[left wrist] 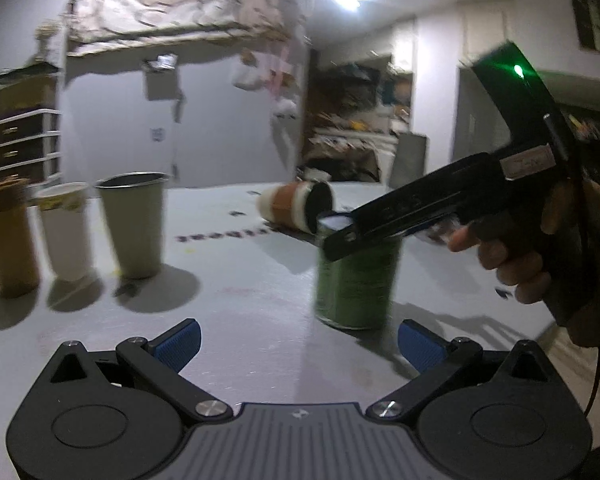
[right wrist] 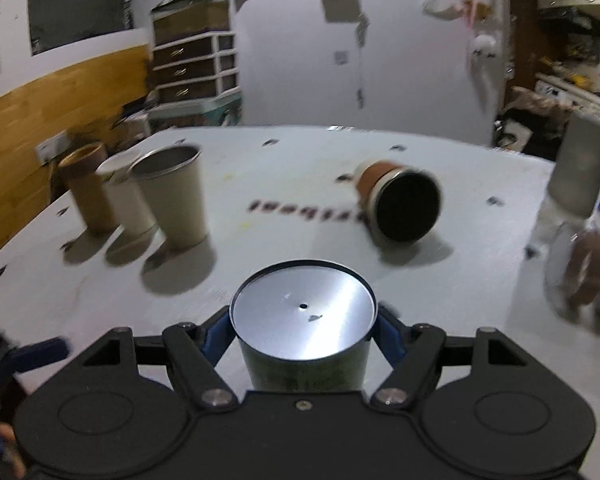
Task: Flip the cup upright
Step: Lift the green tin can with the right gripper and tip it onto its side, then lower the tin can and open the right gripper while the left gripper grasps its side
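Observation:
A green cup [left wrist: 354,280] stands upside down on the white table, its flat silver base [right wrist: 304,312] facing up. My right gripper [right wrist: 302,330] has its blue pads against both sides of the green cup near its top. In the left wrist view that gripper [left wrist: 340,236] reaches in from the right over the cup. My left gripper [left wrist: 298,344] is open and empty, low over the table in front of the green cup. A brown and white cup [right wrist: 400,204] lies on its side further back, also in the left wrist view [left wrist: 296,206].
Three upright cups stand in a row at the left: a brown one [right wrist: 88,188], a white one [right wrist: 124,196] and a metal one [right wrist: 176,196]. A clear bottle [right wrist: 576,216] stands at the right edge. Printed letters [right wrist: 296,208] mark the table's middle.

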{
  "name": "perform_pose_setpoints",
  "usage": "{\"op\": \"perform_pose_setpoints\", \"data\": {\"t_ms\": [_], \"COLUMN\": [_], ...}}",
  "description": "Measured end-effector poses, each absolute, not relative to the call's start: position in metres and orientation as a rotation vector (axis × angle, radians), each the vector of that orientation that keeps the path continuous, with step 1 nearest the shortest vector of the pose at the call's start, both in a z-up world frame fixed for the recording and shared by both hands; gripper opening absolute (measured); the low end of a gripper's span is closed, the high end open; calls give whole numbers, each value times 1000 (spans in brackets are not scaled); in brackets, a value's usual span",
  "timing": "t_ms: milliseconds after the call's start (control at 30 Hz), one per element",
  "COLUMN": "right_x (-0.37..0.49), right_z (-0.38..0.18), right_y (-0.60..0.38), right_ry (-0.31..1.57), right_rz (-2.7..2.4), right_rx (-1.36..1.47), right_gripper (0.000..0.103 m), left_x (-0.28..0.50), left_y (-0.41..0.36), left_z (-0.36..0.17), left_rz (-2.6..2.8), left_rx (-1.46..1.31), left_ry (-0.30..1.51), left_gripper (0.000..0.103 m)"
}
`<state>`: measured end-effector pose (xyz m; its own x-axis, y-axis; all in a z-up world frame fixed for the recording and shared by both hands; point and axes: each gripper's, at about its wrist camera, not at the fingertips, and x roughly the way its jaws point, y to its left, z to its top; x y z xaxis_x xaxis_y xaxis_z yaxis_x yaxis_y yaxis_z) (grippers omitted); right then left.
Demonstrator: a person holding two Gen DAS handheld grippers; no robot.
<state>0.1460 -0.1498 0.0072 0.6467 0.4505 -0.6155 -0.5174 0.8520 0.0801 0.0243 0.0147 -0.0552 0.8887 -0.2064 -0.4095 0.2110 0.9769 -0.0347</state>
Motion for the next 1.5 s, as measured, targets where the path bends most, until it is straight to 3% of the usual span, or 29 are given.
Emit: {"op": "perform_pose_setpoints", "data": {"t_ms": [400,867,1333,1500], "right_x": [141,96,62,63], "right_z": [2,-5,-37,-52], "right_y": [-148,-185,-205,-198], "right_ry": [635,528,573,604], "right_rz": [541,576,529,509], "right_rx": [-126,-70,-32,-47], "right_gripper": [74,73,73,73], "left_x": [90,78,66,89], "left_y": [-27,-16,41,40], "left_z": [-77,-86,-45,-38], "left_rz": [-233,-80,-75,-213], "left_rx": [28,67,-266,-453], "left_ry": [490,491,521,628], "left_gripper": [103,103,102,102]}}
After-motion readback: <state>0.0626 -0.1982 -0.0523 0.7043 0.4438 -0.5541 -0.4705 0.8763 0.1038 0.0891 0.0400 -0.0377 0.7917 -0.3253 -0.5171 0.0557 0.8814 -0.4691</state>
